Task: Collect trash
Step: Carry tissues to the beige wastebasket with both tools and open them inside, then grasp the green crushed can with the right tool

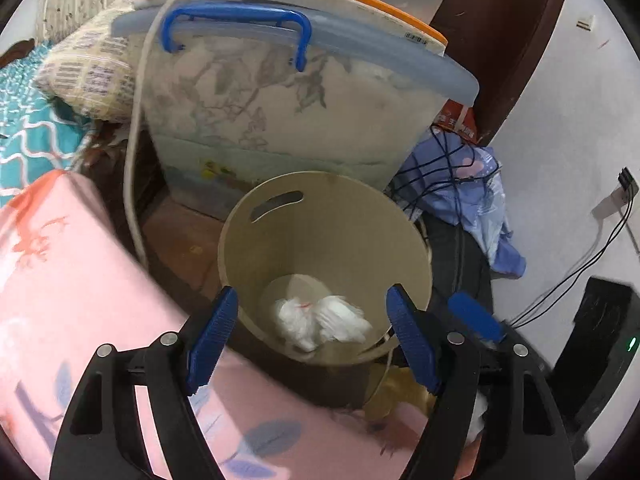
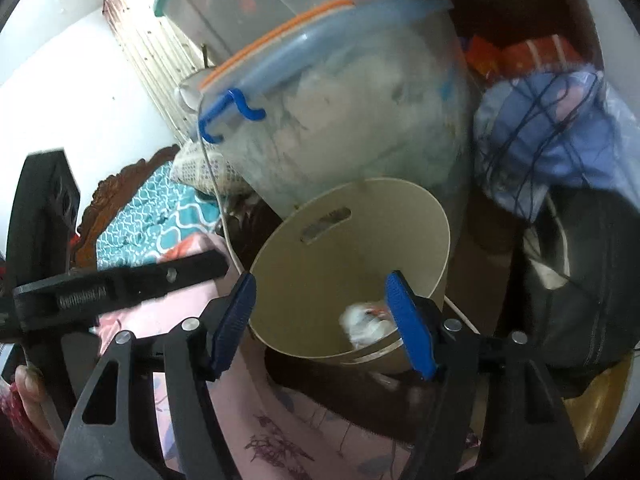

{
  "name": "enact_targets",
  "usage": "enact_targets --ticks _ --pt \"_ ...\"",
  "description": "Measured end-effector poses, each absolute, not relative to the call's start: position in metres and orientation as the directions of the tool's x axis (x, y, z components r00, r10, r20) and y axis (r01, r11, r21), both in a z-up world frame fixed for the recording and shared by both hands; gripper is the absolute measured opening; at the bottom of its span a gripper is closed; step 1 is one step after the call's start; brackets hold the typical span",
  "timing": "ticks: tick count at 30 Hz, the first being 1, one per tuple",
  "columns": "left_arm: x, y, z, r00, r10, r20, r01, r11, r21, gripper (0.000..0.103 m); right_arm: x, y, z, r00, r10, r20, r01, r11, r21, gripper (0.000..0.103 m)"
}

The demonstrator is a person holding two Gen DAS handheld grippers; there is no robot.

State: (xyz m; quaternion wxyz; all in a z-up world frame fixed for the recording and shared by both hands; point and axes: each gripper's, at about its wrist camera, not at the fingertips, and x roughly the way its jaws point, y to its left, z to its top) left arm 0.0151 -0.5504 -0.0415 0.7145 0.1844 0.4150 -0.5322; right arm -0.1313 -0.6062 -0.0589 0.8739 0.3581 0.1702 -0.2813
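Observation:
A beige waste bin stands on the floor beside the bed; it also shows in the right wrist view. Crumpled white tissue lies on its bottom and shows in the right wrist view too. My left gripper is open and empty, hovering over the bin's near rim. My right gripper is open and empty, also above the bin's near rim. The left gripper's arm crosses the left side of the right wrist view.
A clear storage box with a blue handle stands right behind the bin. A pink floral quilt lies to the left. Blue cloth and black cables pile up on the right. A black device sits by the white wall.

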Motion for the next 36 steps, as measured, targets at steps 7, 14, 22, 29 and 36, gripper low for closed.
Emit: enact_targets --ticks 7,14,22,29,36 --pt "0.013 -0.441 -0.012 0.138 -0.648 -0.749 0.906 0.389 -0.169 0.073 -0.13 -0.577 -0.042 0.86 -0.286 -0.423 0.503 0.617 0.606 0.067" --pt "0.044 -0.278 0.012 0.226 -0.652 -0.724 0.824 0.524 -0.215 0.073 -0.086 -0.521 -0.03 0.905 -0.103 -0.412 0.362 0.693 0.623 0.066" --pt "0.082 -0.089 0.051 0.505 -0.555 -0.662 0.597 0.778 -0.197 0.073 -0.015 -0.42 -0.022 0.887 0.177 -0.428 0.164 0.744 0.648 0.066" --pt "0.087 0.027 0.032 0.674 -0.319 -0.666 0.345 0.933 -0.097 0.087 0.037 -0.329 -0.017 0.815 0.346 -0.465 0.031 0.775 0.631 0.067" --pt "0.097 0.037 -0.006 0.637 -0.301 -0.71 0.365 0.929 -0.066 0.094 0.075 -0.272 -0.022 0.744 0.438 -0.504 -0.018 0.768 0.64 0.067"
